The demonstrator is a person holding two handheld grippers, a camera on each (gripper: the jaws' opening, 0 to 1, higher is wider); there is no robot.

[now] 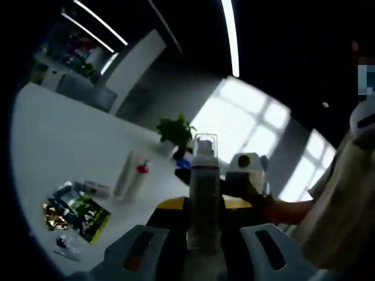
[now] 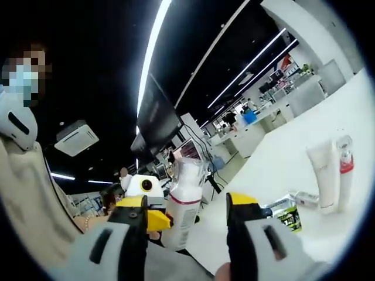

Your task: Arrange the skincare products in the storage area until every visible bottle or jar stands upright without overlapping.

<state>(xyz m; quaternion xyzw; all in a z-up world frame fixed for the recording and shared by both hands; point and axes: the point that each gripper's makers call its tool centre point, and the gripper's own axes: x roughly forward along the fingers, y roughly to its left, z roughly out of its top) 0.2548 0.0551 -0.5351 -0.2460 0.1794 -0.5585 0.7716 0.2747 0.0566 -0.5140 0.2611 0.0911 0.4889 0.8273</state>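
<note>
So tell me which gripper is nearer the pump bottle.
Left. The left gripper holds the pump bottle between its jaws; the right gripper is open beside it, not touching.

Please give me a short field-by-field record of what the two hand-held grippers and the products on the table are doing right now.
left hand-held gripper: shut on the pump bottle, held upright off the table
right hand-held gripper: open, nothing between its jaws
pump bottle from the right gripper view: beyond the open jaws, not gripped by them
white table: carries the remaining items
white tube: lying flat
red-collared bottle: lying flat beside the tube
sachets: lying loose near the table edge
potted plant: standing on the table
</note>
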